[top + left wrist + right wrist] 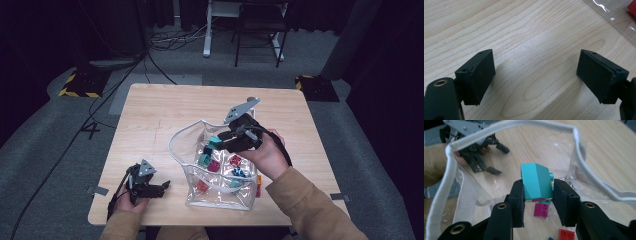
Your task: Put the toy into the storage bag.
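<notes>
Right gripper (220,141) is clamped on a teal brick (536,181), jaws pressed against its two sides; in the right gripper view the brick sits tilted between the pads with a stud poking out toward the right jaw. It hangs over the open mouth of the clear plastic bag (220,197), inside the white-edged rim (579,147), above the bricks already in there. High view puts the bag at centre-right of the wooden table (150,115), standing with its mouth sagging open toward the left. Loose in the bag: a magenta brick (541,210) directly under the held one, a red brick (566,234) nearer the camera, plus more teal, red and blue pieces seen from above through the plastic. A small blue bit shows at the bottom edge of the right gripper view, too cropped to say more. Left gripper (159,188) is low over the table near the front-left corner, just left of the bag and apart from it, jaws spread wide with bare wood between the pads (480,76). Bag corner with something red inside shows at the top right of the left gripper view.
</notes>
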`<control>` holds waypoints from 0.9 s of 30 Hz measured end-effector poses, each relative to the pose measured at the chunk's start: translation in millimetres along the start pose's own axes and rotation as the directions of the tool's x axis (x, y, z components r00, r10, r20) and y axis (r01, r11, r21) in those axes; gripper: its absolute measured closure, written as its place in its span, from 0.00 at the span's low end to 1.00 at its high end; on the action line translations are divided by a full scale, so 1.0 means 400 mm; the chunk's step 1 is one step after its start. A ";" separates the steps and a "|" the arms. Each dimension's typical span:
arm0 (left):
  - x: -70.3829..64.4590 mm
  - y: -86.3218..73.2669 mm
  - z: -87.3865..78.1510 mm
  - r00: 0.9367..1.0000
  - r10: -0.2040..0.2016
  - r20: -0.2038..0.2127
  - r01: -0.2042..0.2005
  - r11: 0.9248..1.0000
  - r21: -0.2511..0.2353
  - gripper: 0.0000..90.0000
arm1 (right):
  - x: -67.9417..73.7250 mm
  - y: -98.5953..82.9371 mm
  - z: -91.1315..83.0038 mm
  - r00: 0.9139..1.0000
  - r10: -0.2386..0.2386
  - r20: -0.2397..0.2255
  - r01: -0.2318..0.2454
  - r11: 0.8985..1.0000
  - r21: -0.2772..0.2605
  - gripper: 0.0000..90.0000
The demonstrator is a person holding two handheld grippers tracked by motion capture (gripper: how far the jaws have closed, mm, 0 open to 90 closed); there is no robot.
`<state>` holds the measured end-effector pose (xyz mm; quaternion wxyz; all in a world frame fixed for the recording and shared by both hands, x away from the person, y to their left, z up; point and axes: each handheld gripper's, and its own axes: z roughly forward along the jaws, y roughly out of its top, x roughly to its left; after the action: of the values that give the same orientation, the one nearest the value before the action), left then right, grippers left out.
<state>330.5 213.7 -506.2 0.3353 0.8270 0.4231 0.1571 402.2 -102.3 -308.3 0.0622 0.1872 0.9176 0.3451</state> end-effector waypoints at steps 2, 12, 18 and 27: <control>0.000 0.000 0.000 1.000 0.000 0.000 0.000 1.000 0.000 0.17 | 0.002 -0.002 0.017 1.000 -0.008 -0.012 0.009 0.999 0.035 0.69; 0.000 0.000 0.000 1.000 0.000 0.000 0.000 1.000 0.000 0.17 | 0.027 -0.003 0.063 0.997 -0.063 -0.047 0.070 0.984 0.163 0.69; 0.000 0.000 0.000 1.000 0.000 0.001 0.000 1.000 -0.001 0.17 | 0.036 -0.007 0.063 0.996 -0.064 -0.056 0.074 0.977 0.200 0.68; 0.000 -0.001 0.000 1.000 -0.001 0.000 0.001 1.000 0.000 0.17 | 0.035 -0.009 0.009 1.000 -0.024 -0.019 0.025 0.998 0.061 0.51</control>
<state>330.3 213.8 -506.2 0.3355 0.8268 0.4234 0.1570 389.1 -97.1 -313.3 0.0521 0.1746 0.9305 0.3177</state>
